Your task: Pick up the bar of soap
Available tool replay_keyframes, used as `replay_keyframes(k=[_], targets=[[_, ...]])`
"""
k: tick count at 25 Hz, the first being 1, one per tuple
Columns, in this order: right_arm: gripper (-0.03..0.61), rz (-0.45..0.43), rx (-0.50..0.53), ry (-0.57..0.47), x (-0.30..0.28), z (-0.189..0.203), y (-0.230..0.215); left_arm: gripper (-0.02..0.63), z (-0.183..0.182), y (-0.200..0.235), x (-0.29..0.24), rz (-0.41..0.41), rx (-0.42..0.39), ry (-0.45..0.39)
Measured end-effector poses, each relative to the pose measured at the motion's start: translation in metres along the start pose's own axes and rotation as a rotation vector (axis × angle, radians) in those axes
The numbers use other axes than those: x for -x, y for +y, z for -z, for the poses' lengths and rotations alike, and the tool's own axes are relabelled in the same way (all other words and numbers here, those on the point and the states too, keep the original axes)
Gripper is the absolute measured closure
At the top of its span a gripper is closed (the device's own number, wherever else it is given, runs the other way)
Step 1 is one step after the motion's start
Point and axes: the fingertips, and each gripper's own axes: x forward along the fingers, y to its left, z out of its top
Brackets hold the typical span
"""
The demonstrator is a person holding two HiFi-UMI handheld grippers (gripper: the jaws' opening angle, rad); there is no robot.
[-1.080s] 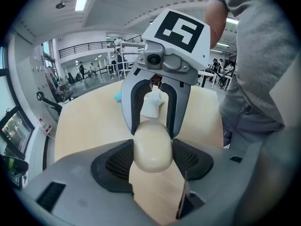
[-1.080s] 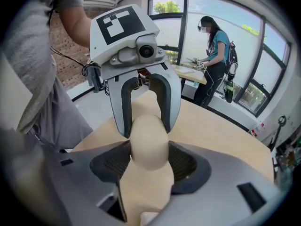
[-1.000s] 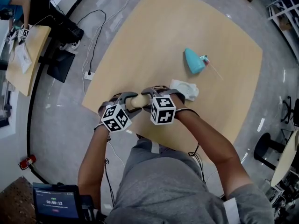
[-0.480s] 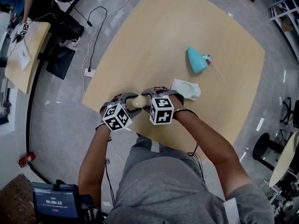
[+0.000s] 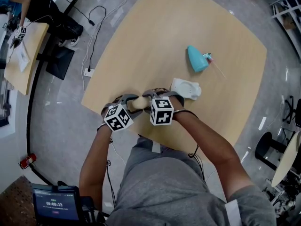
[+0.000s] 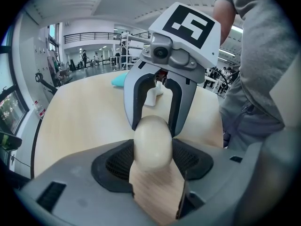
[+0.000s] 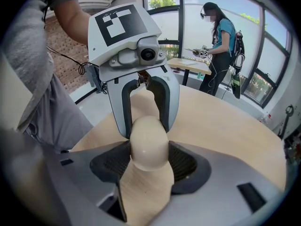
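Observation:
A cream oval bar of soap [image 5: 138,101] hangs just above the near edge of the wooden table [image 5: 155,36], held from both ends. My left gripper [image 5: 129,101] is shut on its left end and my right gripper [image 5: 148,97] on its right end, the two facing each other. In the left gripper view the soap [image 6: 151,142] is pinched between my left gripper's [image 6: 151,155] pads, with the right gripper [image 6: 155,125] clamped on its far end. The right gripper view mirrors this: the soap [image 7: 148,144] sits in my right gripper [image 7: 149,158], with the left gripper [image 7: 146,122] opposite.
A white soap dish [image 5: 185,88] lies just right of the grippers. Beyond it lies a teal bottle [image 5: 195,59] on its side. A smaller desk [image 5: 21,55] with a person stands at far left. Cables and a power strip [image 5: 89,73] lie on the floor, with a stool [image 5: 268,149] at right.
Both grippers and the soap keep the same pose; only the head view has shifted slightly.

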Motion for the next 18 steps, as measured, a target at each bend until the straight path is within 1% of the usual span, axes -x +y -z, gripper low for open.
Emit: replay_keyframes(k=[12, 18], targets=[[0.321, -0.025, -0.047, 0.000, -0.010, 0.013, 0.005, 0.359, 0.008, -0.004, -0.016, 0.018, 0.053, 0.007], [0.321, -0.032, -0.054, 0.005, -0.016, 0.015, 0.008, 0.359, 0.014, -0.006, -0.019, 0.026, 0.074, 0.005]])
